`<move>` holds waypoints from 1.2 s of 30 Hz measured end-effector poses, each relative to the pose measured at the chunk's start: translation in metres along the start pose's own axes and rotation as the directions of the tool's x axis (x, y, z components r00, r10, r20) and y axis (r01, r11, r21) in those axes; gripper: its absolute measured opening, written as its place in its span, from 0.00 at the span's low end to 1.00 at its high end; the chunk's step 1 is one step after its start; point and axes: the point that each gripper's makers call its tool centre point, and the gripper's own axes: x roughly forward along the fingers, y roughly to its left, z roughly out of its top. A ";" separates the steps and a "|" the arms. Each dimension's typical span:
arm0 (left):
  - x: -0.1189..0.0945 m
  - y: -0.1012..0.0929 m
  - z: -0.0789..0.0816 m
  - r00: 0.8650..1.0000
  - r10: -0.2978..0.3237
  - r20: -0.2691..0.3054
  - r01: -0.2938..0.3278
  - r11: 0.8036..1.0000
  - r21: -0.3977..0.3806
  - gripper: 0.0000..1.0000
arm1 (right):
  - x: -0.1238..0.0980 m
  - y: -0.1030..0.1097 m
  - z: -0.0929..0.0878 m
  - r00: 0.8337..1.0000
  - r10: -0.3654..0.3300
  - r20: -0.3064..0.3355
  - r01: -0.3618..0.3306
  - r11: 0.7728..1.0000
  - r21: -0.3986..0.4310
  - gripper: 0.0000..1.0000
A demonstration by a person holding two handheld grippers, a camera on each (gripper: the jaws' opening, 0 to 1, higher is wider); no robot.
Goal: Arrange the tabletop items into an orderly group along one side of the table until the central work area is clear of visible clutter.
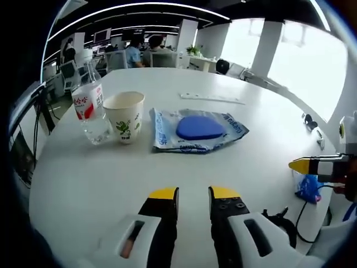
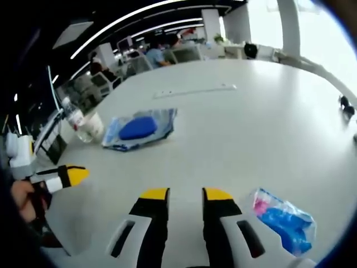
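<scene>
A clear water bottle (image 1: 89, 111) with a red-and-white label and a paper cup (image 1: 125, 117) stand side by side at the left of the white table (image 1: 111, 184). Right of them lies a blue-and-white pouch (image 1: 198, 129) with a blue oval on it. My left gripper (image 1: 193, 195) hovers over the near table, open and holding nothing. My right gripper (image 1: 304, 166) enters from the right above a small blue packet (image 1: 308, 188). In the right gripper view, my right gripper (image 2: 186, 195) is open and holds nothing, the blue-and-pink packet (image 2: 284, 220) lies beside its right jaw, and the pouch (image 2: 139, 129), bottle (image 2: 75, 120) and cup (image 2: 92, 125) sit far left.
A long white strip (image 1: 212, 98) lies flat beyond the pouch. A small dark object (image 1: 309, 120) sits near the right table edge, and a black cable (image 1: 276, 218) lies by my left gripper. People sit at desks behind the table. My left gripper (image 2: 72, 175) shows at the left.
</scene>
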 end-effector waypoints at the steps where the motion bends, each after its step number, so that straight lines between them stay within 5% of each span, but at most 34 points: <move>1: -0.001 -0.001 0.000 1.000 -0.003 0.002 0.003 1.000 0.001 0.21 | -0.002 0.000 0.000 1.000 0.000 0.003 0.000 1.000 -0.004 0.21; 19: -0.017 -0.030 -0.016 0.997 -0.081 0.011 0.080 0.995 0.055 0.25 | -0.041 -0.014 -0.015 0.999 -0.025 0.027 0.026 0.999 -0.040 0.23; 36: -0.016 -0.069 -0.024 0.984 -0.179 0.002 0.178 0.979 0.103 0.29 | -0.079 -0.049 -0.032 0.994 -0.088 0.069 0.084 0.995 0.057 0.25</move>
